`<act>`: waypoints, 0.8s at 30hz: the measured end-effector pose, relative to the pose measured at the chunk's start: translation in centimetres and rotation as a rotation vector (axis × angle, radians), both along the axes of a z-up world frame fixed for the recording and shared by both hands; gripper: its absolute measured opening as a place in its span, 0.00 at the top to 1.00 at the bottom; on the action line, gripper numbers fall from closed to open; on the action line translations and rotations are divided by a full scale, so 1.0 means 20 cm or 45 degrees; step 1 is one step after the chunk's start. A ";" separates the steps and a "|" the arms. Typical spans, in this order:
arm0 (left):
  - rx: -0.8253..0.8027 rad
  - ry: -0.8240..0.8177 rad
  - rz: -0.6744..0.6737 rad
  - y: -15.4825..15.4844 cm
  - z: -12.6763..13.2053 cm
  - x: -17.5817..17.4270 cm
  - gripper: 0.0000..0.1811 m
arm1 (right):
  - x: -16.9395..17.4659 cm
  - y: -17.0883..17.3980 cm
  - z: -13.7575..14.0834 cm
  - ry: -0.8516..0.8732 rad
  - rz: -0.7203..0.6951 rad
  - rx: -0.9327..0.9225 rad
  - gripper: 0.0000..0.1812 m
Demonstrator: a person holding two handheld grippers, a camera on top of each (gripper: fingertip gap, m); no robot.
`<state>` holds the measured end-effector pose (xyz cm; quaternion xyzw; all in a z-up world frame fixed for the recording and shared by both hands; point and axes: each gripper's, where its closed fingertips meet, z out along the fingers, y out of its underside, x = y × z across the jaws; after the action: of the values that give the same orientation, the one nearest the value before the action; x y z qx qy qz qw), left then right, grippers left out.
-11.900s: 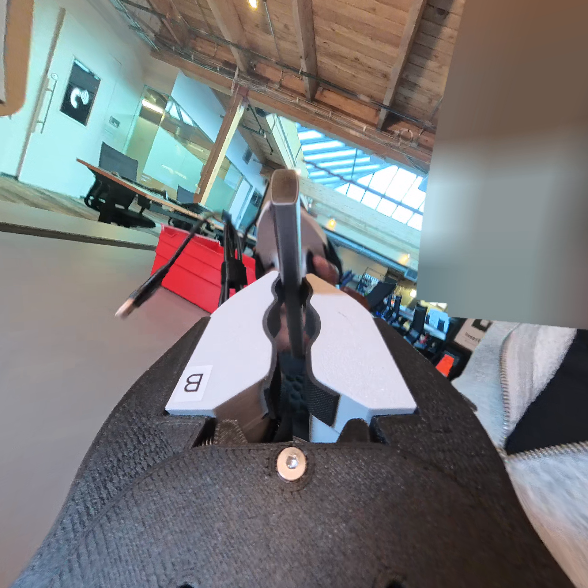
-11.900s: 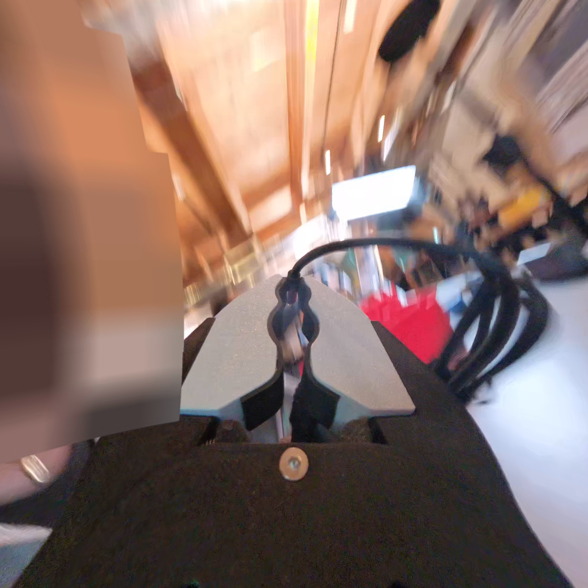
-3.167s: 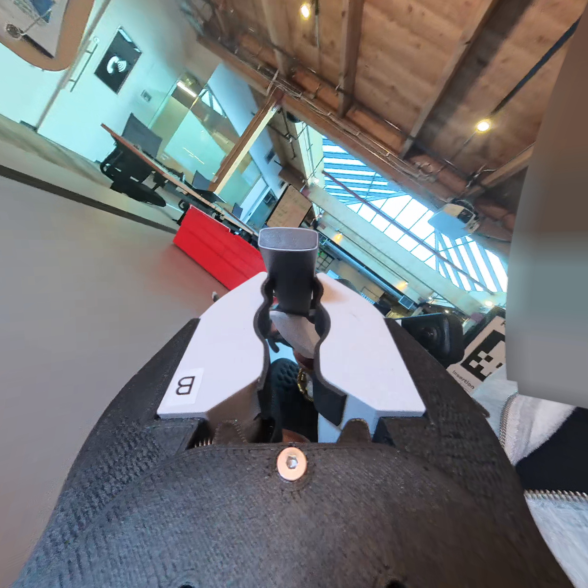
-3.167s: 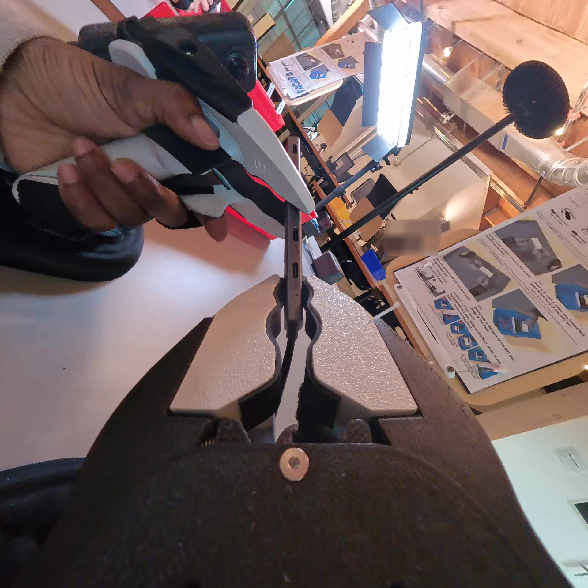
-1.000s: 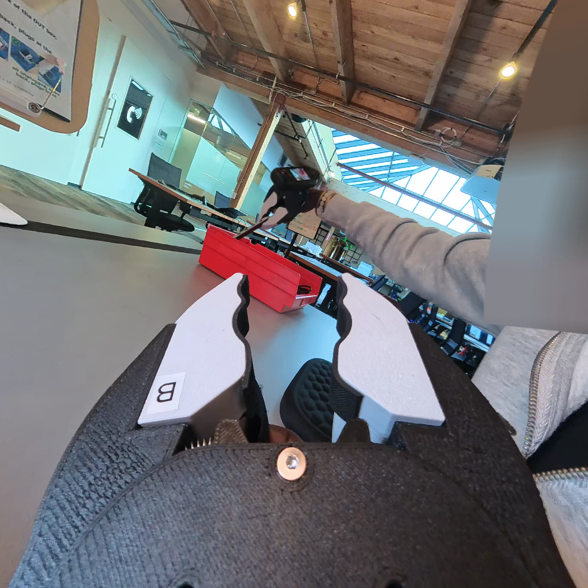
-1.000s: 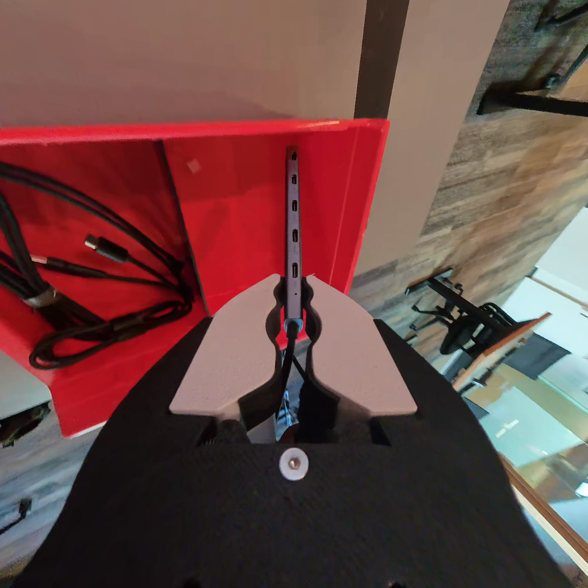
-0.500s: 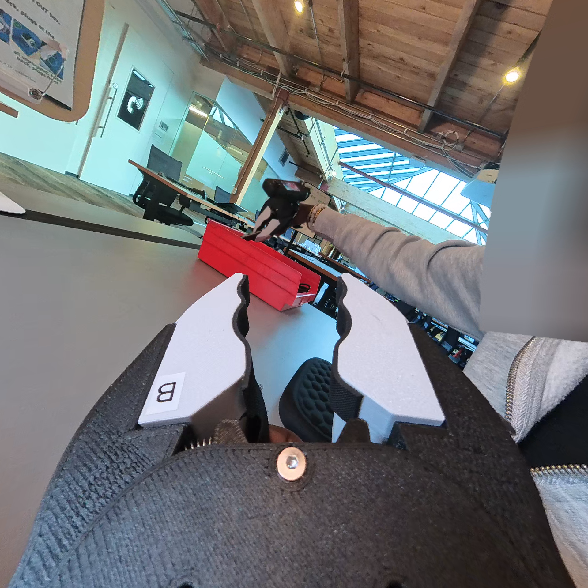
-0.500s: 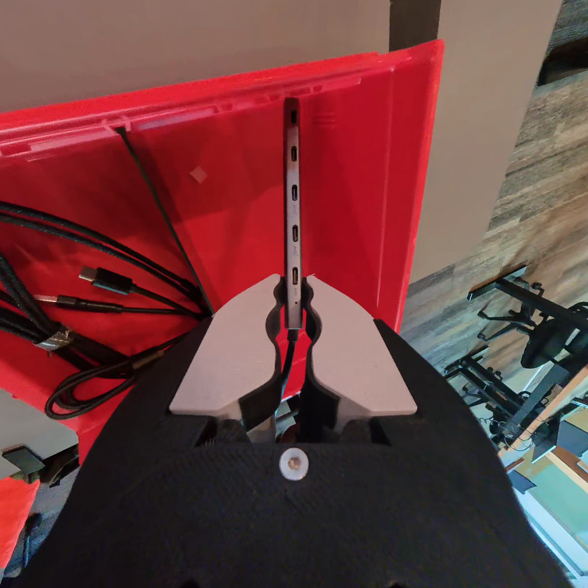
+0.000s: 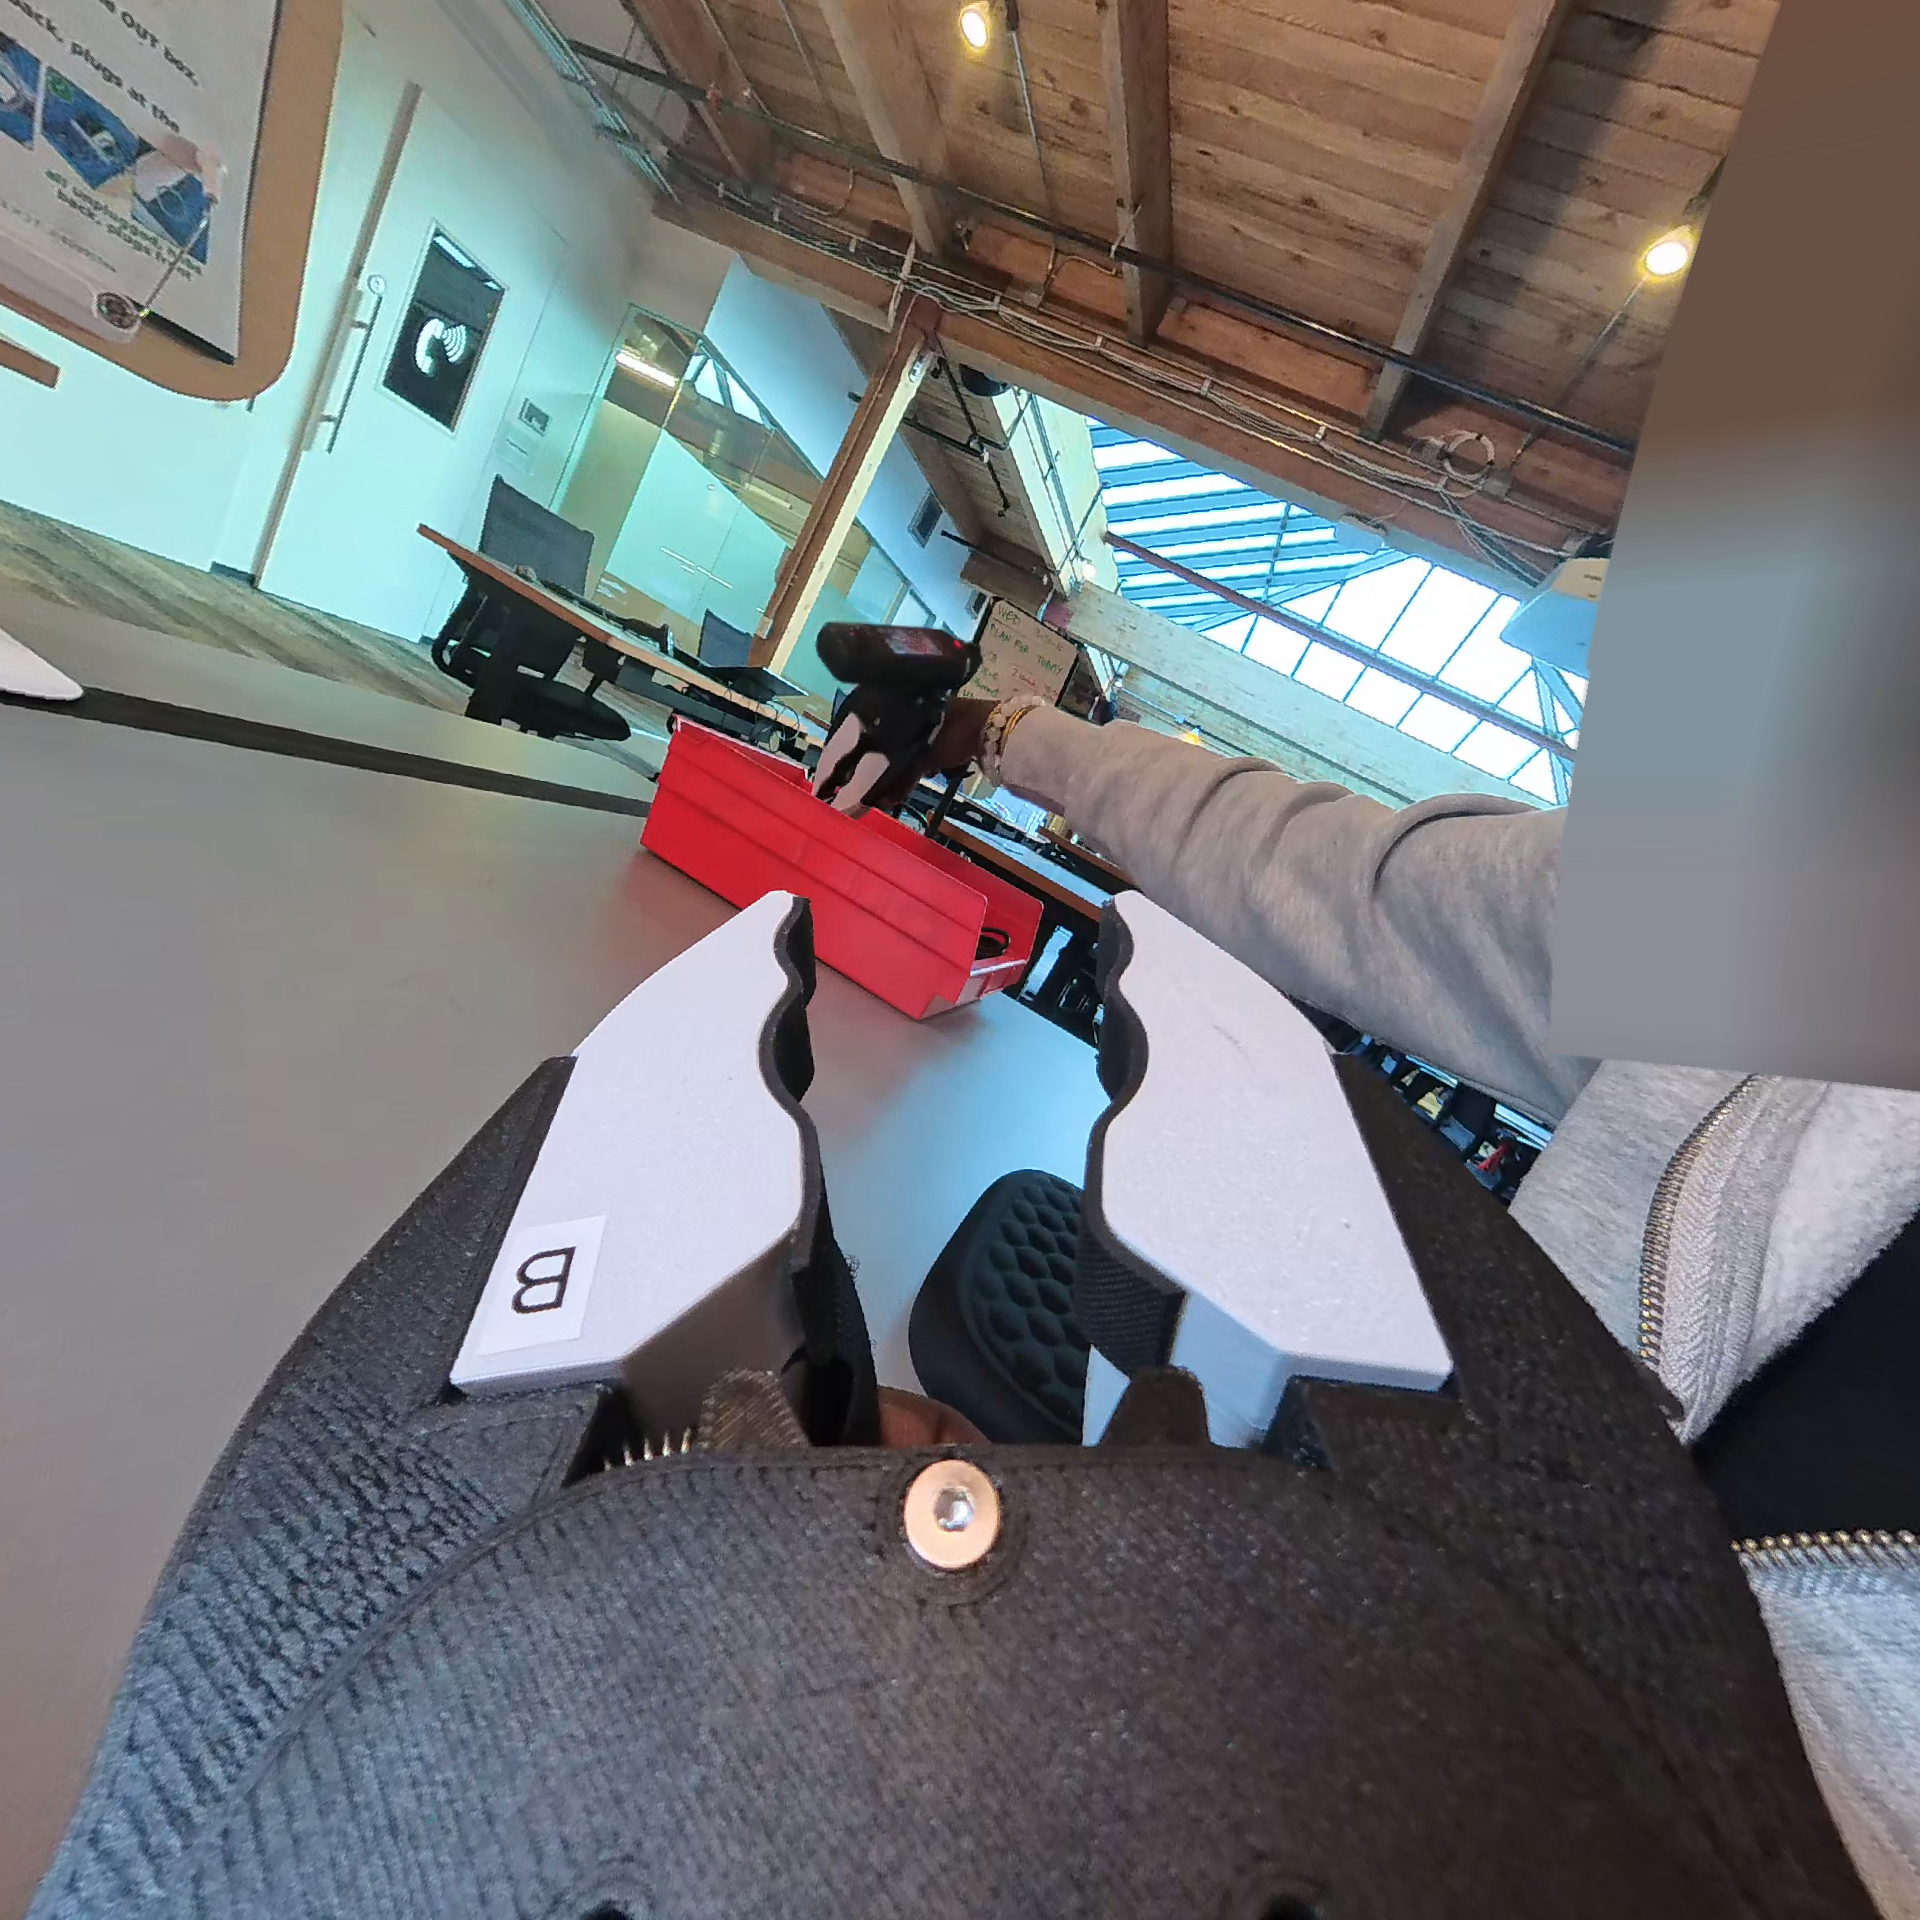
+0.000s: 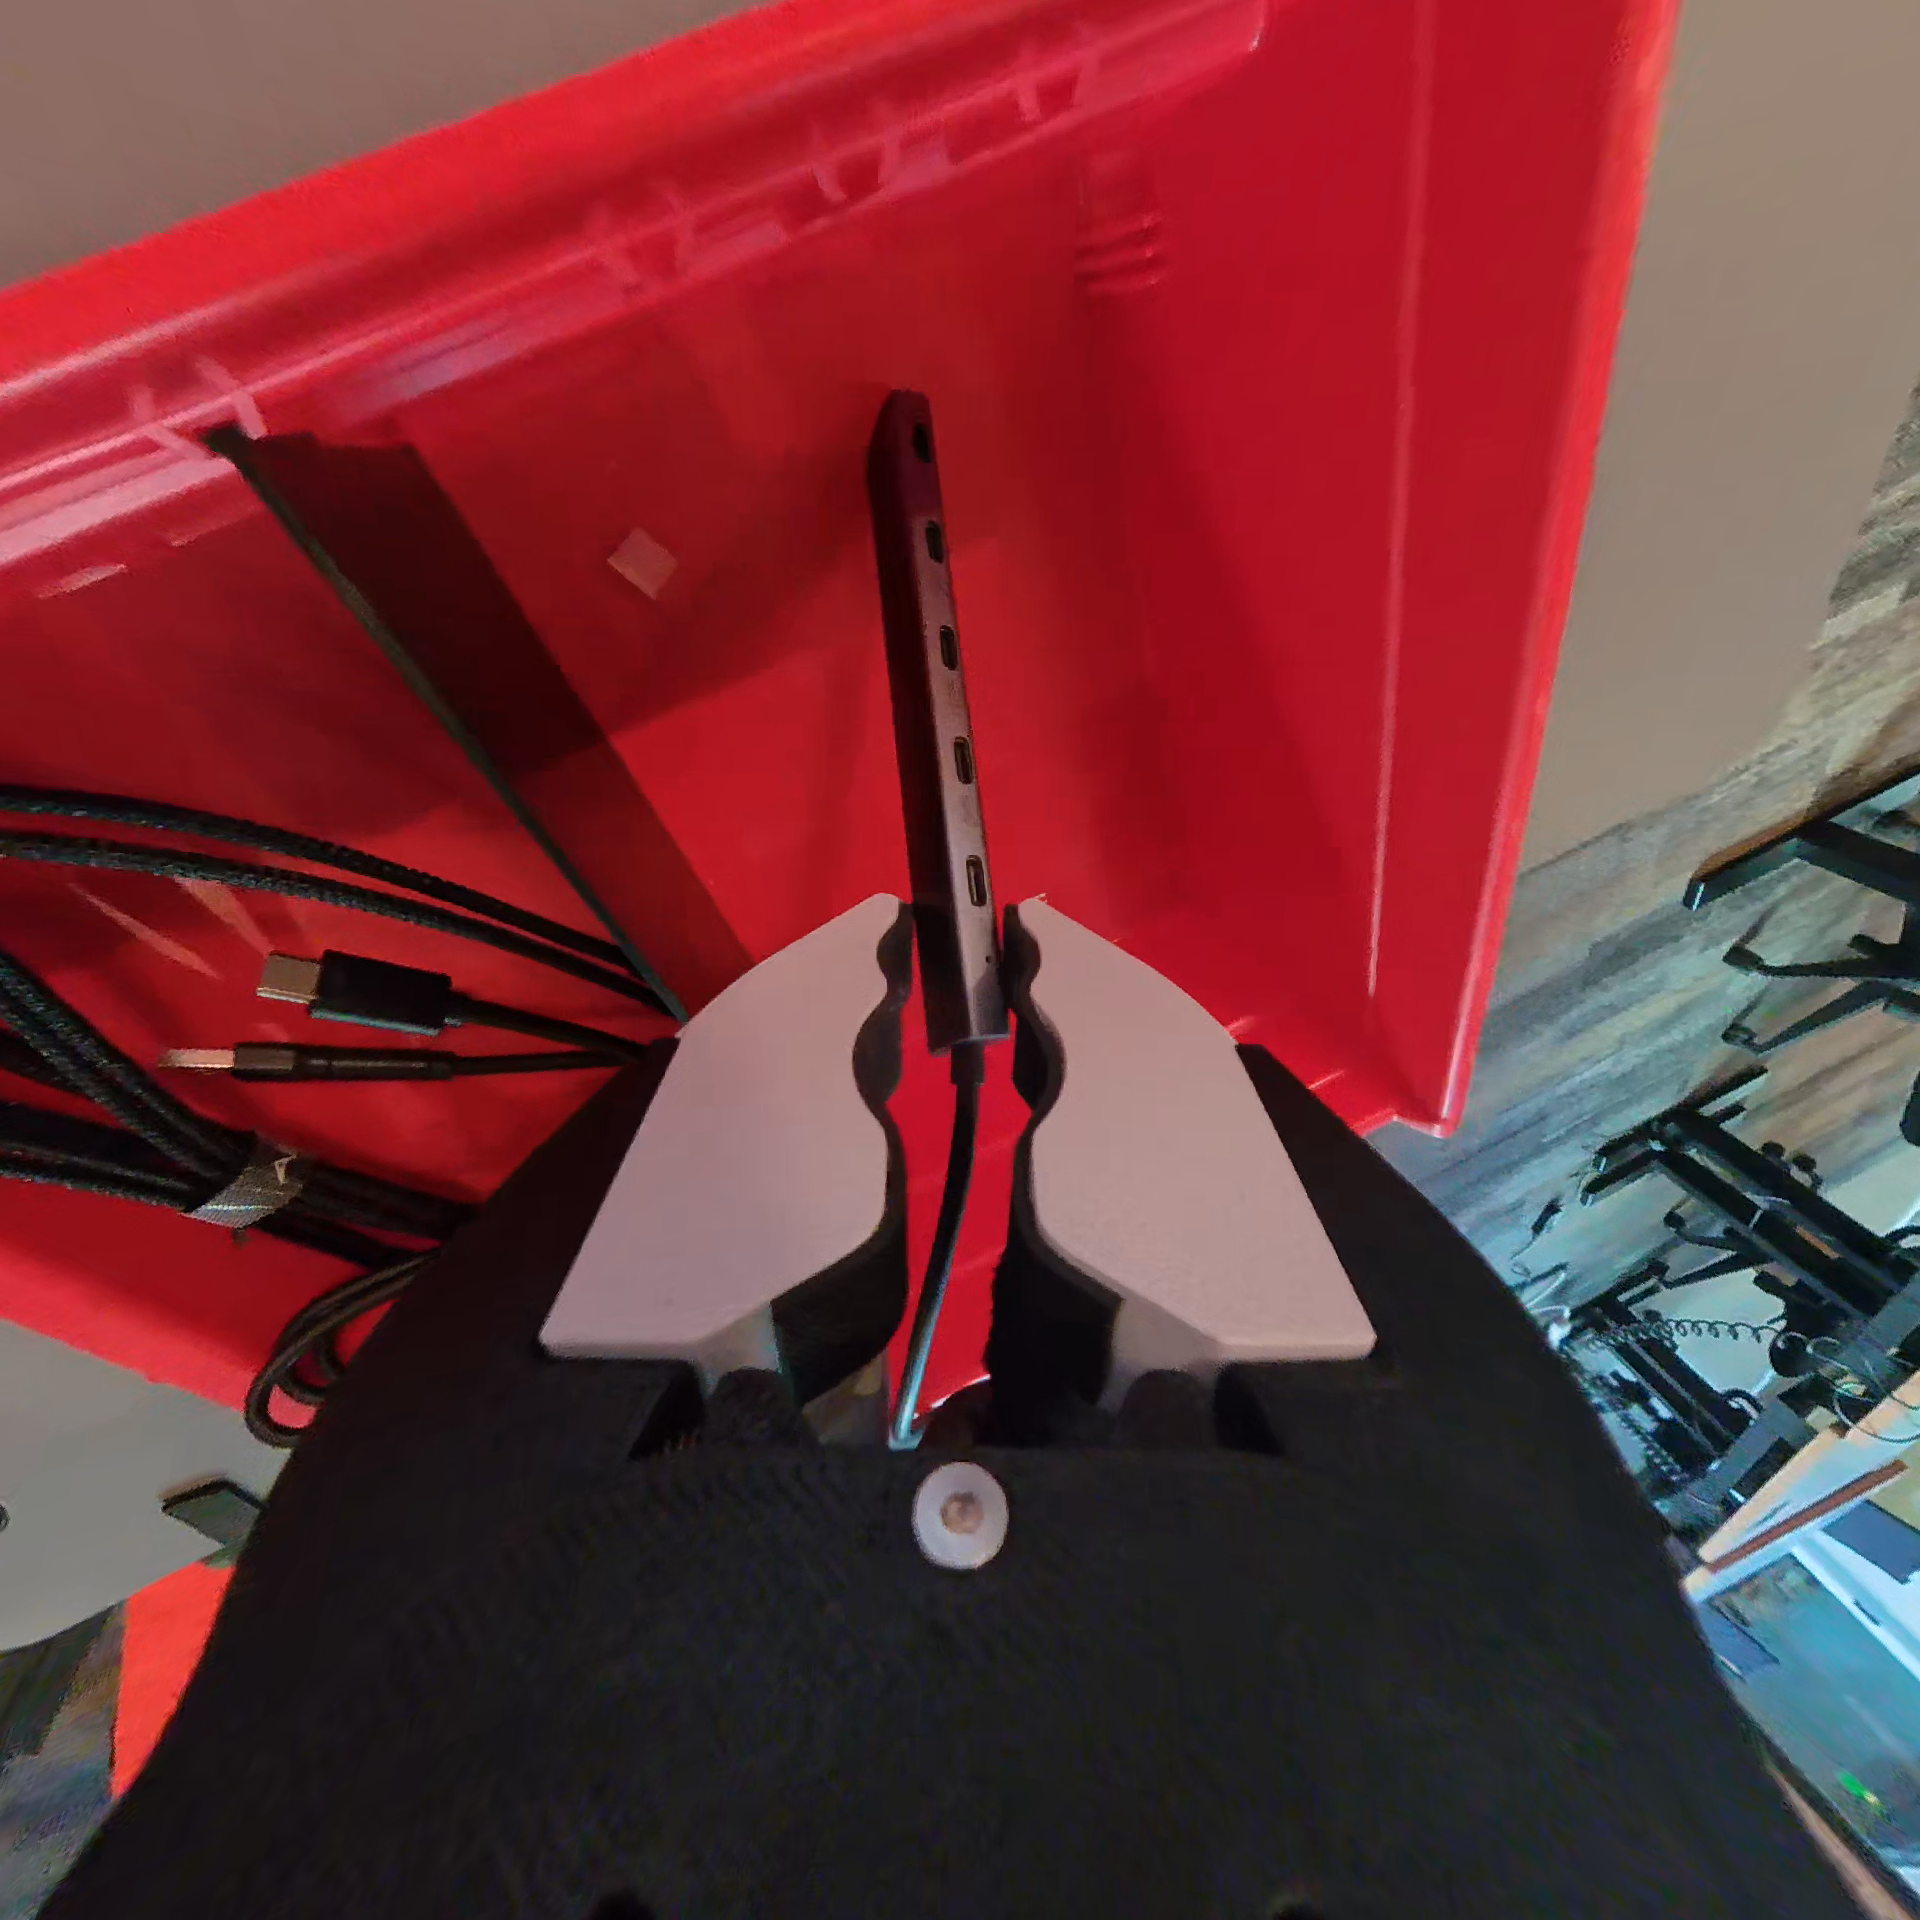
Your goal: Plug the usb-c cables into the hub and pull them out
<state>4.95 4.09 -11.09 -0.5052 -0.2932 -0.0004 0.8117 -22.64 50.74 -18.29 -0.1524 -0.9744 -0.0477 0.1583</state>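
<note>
The grey USB-C hub point(image 10: 940, 717) stands on edge in the right compartment of the red bin point(image 10: 1351, 520), its row of ports facing me and its short black lead running back between my fingers. My right gripper point(image 10: 958, 914) has its jaws parted around the hub's near end, which sits tilted and loose between them. Black USB-C cables point(image 10: 353, 997) lie bundled in the bin's left compartment. My left gripper point(image 9: 951, 914) is open and empty, low over the grey table point(image 9: 260, 987). The left wrist view shows the right gripper point(image 9: 883, 748) far off over the red bin point(image 9: 831, 873).
A dark divider point(image 10: 468, 644) splits the bin between cables and hub. The bin sits near the table's far edge, with floor and office chairs point(image 10: 1766, 1195) beyond it. A person's grey sleeve point(image 9: 1299, 883) reaches from the right to the bin. Left tips to right tips: about 55 cm.
My right gripper has lowered the hub deeper into the red bin, and its jaws have parted, leaving the hub tilted. The left gripper stays open and still.
</note>
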 end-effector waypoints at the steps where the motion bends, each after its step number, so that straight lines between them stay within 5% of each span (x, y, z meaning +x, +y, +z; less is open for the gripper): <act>1: 0.000 0.000 0.000 0.00 0.00 0.00 0.71 | 0.00 0.00 0.02 0.010 -0.008 -0.014 0.91; 13: 0.004 -0.001 0.001 0.00 0.00 0.00 0.71 | 0.04 0.22 0.26 0.198 -0.275 -0.116 0.80; 19: 0.000 -0.005 0.002 0.00 0.00 0.00 0.71 | 0.14 0.47 0.23 0.261 -0.542 -0.191 0.80; 24: 0.002 -0.018 0.002 0.00 -0.01 -0.01 0.71 | 0.30 0.47 0.18 0.049 -0.740 -0.392 0.88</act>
<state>4.78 4.06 -11.22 -0.5042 -0.2993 -0.0033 0.8101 -16.58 60.08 -14.66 -0.4470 -0.8828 0.0597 0.1316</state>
